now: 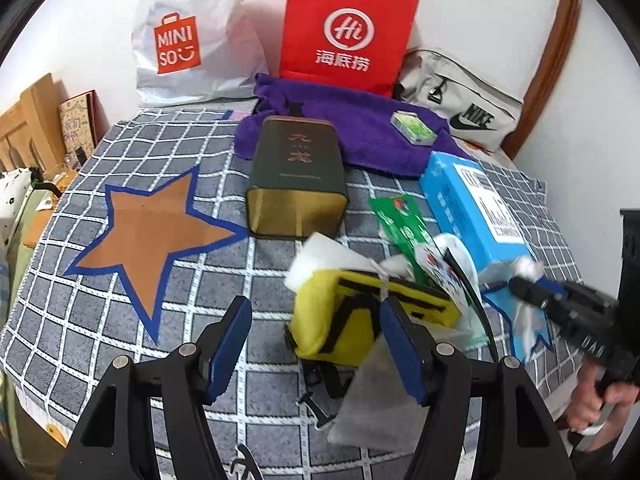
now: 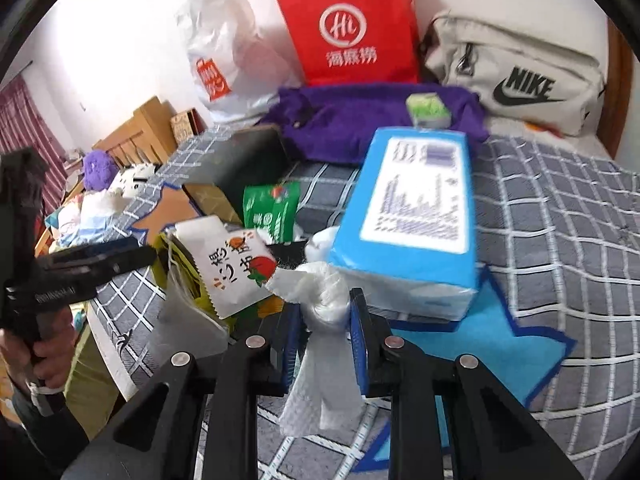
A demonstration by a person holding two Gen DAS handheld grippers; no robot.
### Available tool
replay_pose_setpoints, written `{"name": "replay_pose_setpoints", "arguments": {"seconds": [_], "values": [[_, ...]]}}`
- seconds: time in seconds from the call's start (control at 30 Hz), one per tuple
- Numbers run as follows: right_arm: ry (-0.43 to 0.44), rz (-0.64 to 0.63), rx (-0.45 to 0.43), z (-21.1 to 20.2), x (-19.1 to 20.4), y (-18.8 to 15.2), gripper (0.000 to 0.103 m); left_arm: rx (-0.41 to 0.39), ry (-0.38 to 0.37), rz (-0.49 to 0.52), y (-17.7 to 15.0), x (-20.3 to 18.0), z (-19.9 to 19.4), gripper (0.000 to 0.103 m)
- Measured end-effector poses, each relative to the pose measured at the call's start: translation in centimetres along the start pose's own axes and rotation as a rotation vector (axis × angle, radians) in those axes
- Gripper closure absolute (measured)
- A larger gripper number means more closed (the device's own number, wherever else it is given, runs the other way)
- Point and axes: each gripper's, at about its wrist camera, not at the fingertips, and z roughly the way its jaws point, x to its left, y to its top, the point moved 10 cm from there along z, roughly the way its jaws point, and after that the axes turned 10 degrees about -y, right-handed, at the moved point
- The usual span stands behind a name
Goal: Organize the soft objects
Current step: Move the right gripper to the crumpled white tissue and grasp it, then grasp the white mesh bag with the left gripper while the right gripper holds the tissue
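My right gripper (image 2: 324, 312) is shut on the knotted white plastic bag (image 2: 320, 320) that hangs between its pads, just in front of the blue tissue pack (image 2: 416, 216), which rests partly on a blue star mat (image 2: 500, 344). My left gripper (image 1: 316, 344) is open and empty over the checked cloth, its right pad beside a yellow-and-black soft pouch (image 1: 360, 316). The right gripper with the white bag also shows at the right in the left wrist view (image 1: 524, 280). A purple towel (image 1: 360, 128) lies at the back with a small green-and-white sponge (image 1: 412, 128) on it.
A dark tin (image 1: 296, 184) lies on its side mid-table. A brown star mat (image 1: 148, 236) is at the left. A green packet (image 1: 400, 224) and a printed white packet (image 2: 236, 268) lie by the pouch. A white Miniso bag (image 1: 192, 40), red paper bag (image 1: 344, 28) and grey Nike bag (image 1: 464, 100) line the wall.
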Motion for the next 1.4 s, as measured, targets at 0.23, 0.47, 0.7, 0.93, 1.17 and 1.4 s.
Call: {"name": "replay_pose_setpoints", "arguments": {"seconds": [0.23,0.47,0.7,0.93,1.17,1.4], "values": [[-0.104,0.016,0.022,-0.3,-2.9,-2.1,0.08,0.052,-0.009,0.031,-2.2,-1.1,0.7,0.035],[-0.223,0.027,0.076,1.1,-6.2,-4.7,0.079,0.153,-0.012,0.129,-5.0,-4.2,2.7,0.031],[-0.189,0.053,0.098,1.9,-6.5,-5.9,0.077,0.215,-0.034,0.147,-6.4,-5.9,4.8,0.029],[-0.197,0.033,0.08,2.4,-5.8,-5.8,0.074,0.23,0.015,0.211,-7.0,-7.2,6.5,0.019],[-0.201,0.026,0.065,2.5,-5.4,-5.7,0.072,0.192,0.017,0.251,-6.9,-7.9,6.2,0.037],[-0.189,0.038,0.064,2.3,-5.1,-5.6,0.077,0.182,-0.05,0.238,-6.6,-7.9,5.1,0.09]]}}
